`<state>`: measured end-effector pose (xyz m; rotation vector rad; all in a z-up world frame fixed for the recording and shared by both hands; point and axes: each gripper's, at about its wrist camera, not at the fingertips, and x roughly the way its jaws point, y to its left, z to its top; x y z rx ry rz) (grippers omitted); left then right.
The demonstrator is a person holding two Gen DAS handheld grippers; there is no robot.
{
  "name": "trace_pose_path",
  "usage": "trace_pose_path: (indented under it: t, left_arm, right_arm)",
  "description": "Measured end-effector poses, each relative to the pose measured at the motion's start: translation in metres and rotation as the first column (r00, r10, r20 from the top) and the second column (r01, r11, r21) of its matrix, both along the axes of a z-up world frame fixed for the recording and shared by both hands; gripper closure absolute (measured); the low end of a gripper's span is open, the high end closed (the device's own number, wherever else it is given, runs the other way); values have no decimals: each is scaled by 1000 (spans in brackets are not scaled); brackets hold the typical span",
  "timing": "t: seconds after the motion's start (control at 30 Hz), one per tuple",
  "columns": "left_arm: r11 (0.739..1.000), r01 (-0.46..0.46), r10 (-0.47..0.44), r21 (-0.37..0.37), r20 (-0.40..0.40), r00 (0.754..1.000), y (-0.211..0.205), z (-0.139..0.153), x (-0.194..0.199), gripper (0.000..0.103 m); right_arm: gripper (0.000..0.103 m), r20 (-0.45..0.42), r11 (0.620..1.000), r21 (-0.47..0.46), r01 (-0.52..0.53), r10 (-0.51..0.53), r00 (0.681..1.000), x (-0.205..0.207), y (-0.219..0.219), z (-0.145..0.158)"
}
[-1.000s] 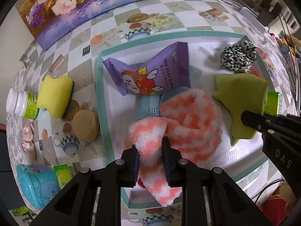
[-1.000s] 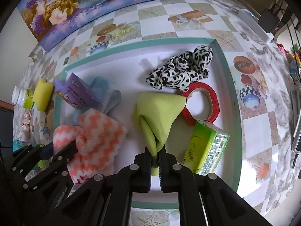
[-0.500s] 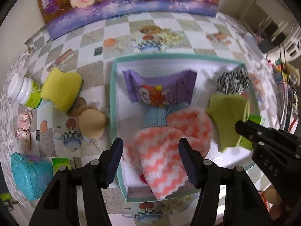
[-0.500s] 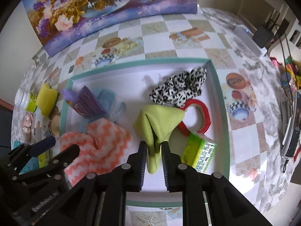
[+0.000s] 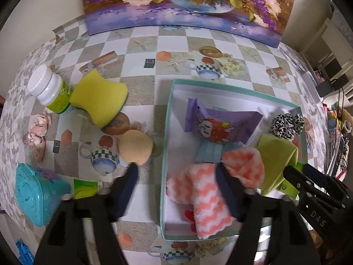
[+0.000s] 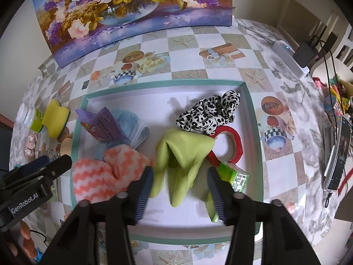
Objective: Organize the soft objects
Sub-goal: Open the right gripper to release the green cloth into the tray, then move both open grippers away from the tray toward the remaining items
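Note:
A white box with a teal rim (image 5: 164,145) (image 6: 249,95) holds an orange-and-white fluffy cloth (image 5: 205,196) (image 6: 103,176), a lime green cloth (image 5: 275,159) (image 6: 181,152), a leopard-print scrunchie (image 5: 286,124) (image 6: 209,114), a purple snack pack (image 5: 220,125) (image 6: 101,125) and a blue mask stack (image 6: 134,128). My left gripper (image 5: 176,190) is open above the box's left wall, empty. My right gripper (image 6: 179,187) is open above the green cloth, empty. A yellow sponge (image 5: 99,96) and a tan puff (image 5: 135,146) lie outside on the left.
A red tape roll (image 6: 233,143) and a green tissue pack (image 6: 233,176) lie in the box at right. A white bottle (image 5: 48,88), a teal case (image 5: 37,194) and a green packet (image 5: 85,188) sit left of the box. A flower painting (image 6: 132,6) stands behind.
Both grippers opened and let go: the left released the orange-and-white cloth, the right released the green cloth. Both pulled up and back; the left one shifted left.

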<state>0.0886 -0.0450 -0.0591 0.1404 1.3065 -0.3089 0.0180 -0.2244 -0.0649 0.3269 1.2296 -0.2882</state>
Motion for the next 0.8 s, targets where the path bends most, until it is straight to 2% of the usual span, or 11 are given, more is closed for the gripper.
trace_pose_path:
  t: [0.17,0.23,0.4,0.47,0.8]
  left_arm:
    - [999,-22,22,26,14,1000,5,-4,3,21]
    - [999,-39,39,31,12,999,8,-6,6,14]
    - [997,-65,64,32,24,998,15,-6,10,12]
    - [997,-76,75,30,32,997,17,-5,11,11]
    - [996,-88,87,36,31,996,30,0,17,8]
  right_arm:
    - [29,-7,1000,-24,0,-1,1000,1,0,-1]
    - [26,-14,999,-34,-5,4,1000,2,1,-3]
    - [15,-11,999,-51,-13,12,1000,3,2,-3]
    - [0,-7,998,-62,-15,15,1000,3,3,-3]
    - [0,-23,997,-76,-31,29,999,5,8,-4]
